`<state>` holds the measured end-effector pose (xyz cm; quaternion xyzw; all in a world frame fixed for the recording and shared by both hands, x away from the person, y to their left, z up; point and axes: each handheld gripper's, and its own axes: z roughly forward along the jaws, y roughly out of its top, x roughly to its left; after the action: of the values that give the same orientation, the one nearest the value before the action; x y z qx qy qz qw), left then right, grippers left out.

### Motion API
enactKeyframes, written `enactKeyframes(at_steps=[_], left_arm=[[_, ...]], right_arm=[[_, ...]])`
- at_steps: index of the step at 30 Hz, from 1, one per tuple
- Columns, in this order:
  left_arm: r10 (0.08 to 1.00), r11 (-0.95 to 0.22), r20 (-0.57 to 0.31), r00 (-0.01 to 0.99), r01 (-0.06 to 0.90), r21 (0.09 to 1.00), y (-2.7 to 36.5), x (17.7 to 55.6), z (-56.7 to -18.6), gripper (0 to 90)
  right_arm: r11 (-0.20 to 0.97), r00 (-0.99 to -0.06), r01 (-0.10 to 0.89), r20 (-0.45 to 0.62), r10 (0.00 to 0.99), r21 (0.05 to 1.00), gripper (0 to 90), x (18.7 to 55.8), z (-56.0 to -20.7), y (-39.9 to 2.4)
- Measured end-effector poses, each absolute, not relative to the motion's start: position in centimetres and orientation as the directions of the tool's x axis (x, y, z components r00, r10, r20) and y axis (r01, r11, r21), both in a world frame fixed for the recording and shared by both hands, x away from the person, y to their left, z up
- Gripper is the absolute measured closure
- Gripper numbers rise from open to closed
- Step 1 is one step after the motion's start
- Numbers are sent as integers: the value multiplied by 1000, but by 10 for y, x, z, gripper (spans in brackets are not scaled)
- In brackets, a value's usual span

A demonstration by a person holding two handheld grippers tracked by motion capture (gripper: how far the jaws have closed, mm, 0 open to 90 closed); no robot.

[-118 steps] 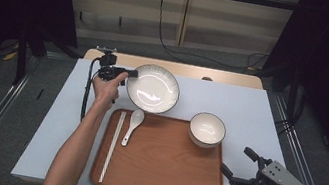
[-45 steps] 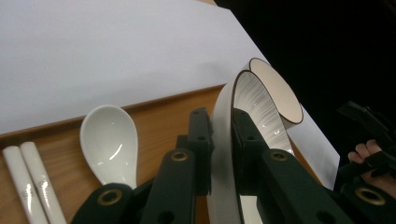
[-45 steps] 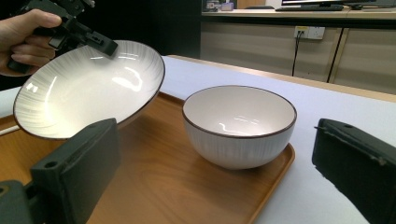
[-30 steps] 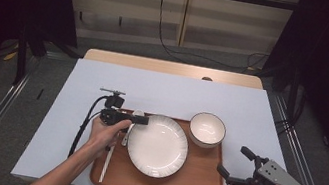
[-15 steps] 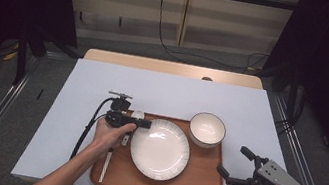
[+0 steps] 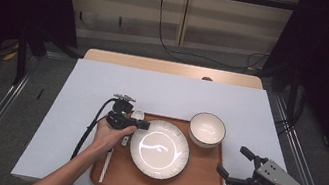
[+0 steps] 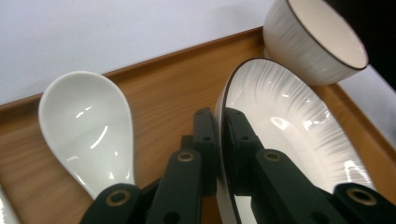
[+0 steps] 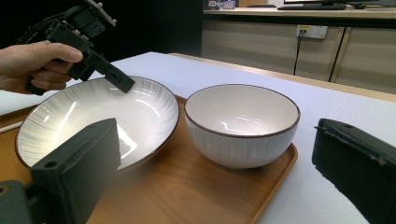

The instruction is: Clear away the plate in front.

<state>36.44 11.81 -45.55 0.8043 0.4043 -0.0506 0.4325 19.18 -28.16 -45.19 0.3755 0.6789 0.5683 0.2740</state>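
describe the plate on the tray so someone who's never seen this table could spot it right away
On the white table lies a wooden tray. In its middle sits the plate, its left rim clamped by the left gripper. It is wide and shallow with a dark rim, unlike the deeper bowl at the far right corner and the small white spoon to its left.

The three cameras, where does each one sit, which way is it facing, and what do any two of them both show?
High view: above the person's side, looking forward and down on the table; both forearms, left gripper, right gripper.
Left gripper view: rides the left gripper, looking along its jaws clamped on the plate rim; spoon beside.
Right gripper view: low at the tray edge, looking across it between open jaws; the left hand shows.
All three share the plate and the bowl.
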Motion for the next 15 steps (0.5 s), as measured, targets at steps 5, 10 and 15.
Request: enactKeyframes(at_steps=[5,10,15], left_arm=[[614,-302,-414,671,686,662,116,366,-460,841],[630,-332,-381,677,678,656,116,367,-465,843],[628,-353,-348,696,653,670,112,366,-465,853]], right_arm=[[84,-567,200,46,822,976,11,192,-452,-281],[76,-564,206,55,824,976,11,193,-453,-280],[82,-564,199,46,825,977,11,193,-453,-281]])
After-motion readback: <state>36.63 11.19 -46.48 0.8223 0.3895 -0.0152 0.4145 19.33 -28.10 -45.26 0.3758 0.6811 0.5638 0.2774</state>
